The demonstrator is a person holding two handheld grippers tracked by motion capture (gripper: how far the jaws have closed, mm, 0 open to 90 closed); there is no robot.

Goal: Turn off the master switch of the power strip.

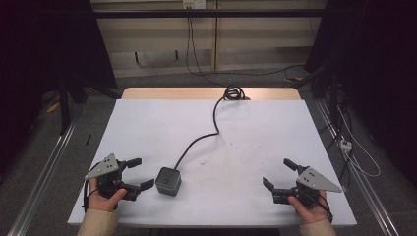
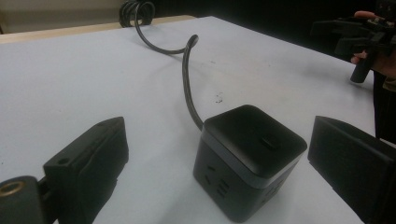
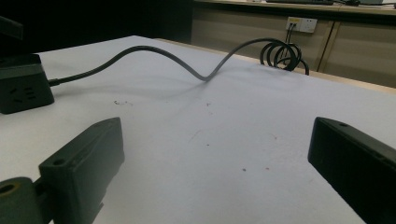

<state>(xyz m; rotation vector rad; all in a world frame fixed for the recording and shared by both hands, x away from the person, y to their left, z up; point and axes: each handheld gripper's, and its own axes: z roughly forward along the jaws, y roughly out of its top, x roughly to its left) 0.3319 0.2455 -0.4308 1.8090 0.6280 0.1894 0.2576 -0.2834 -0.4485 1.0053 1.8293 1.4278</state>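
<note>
The small black cube-shaped power socket block [image 1: 168,181] sits on the white table top [image 1: 246,128] near the front edge, left of centre, just beside the left gripper [image 1: 136,173]; its dark round cable [image 1: 199,140] runs away across the table to a coil [image 1: 233,92] at the far edge. In the left gripper view the cube [image 2: 250,161] stands between the two black jaws, closer to the one at the right of that view, with its socket holes facing the camera; the jaws are spread wide and touch nothing. The right gripper [image 1: 279,176] rests well apart at the front right, its jaws likewise released and holding nothing; from its own view the cube [image 3: 22,81] shows at the far left.

The step in hand looks like the approach to the cube, before any grasp. The next move probably calls for easing the left gripper forward so both jaws flank the cube's side walls, centring it between them, then closing squarely; the stiff cable may tug or turn the block, so a firm grip low on the body seems wise.
</note>
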